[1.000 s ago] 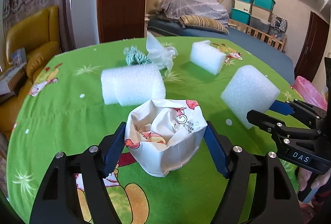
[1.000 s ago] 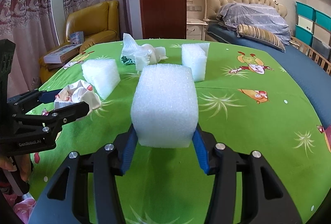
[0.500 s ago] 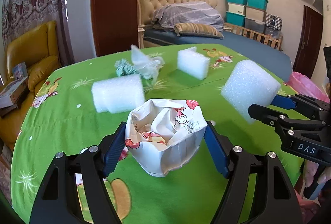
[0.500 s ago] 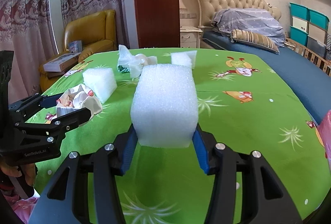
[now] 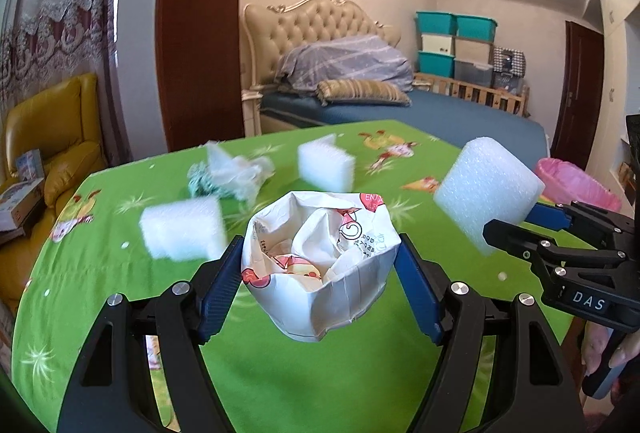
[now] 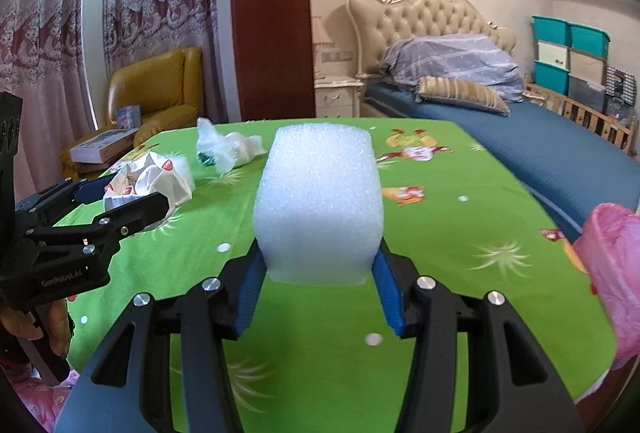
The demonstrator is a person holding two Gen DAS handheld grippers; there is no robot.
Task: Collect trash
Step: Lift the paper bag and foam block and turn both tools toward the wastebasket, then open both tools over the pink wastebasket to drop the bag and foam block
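Observation:
My left gripper point(image 5: 320, 273) is shut on a crumpled white paper wrapper point(image 5: 320, 261) with red print and holds it above the green tablecloth point(image 5: 320, 385). It also shows in the right wrist view point(image 6: 148, 181). My right gripper point(image 6: 318, 269) is shut on a white foam block point(image 6: 318, 201), lifted off the table; the block also shows in the left wrist view point(image 5: 486, 189). Two more foam blocks point(image 5: 182, 227) point(image 5: 326, 163) and a clear plastic bag over green-white cloth point(image 5: 230, 175) lie on the table.
A pink-lined trash bin point(image 5: 576, 185) stands off the table's right edge and also shows in the right wrist view point(image 6: 616, 273). A yellow armchair point(image 6: 160, 97) with boxes is at the left. A bed point(image 6: 520, 129) lies behind the table.
Both grippers have risen and pulled back from the table with their loads. The table items look smaller and lower, and the pink bin has come into view on the right.

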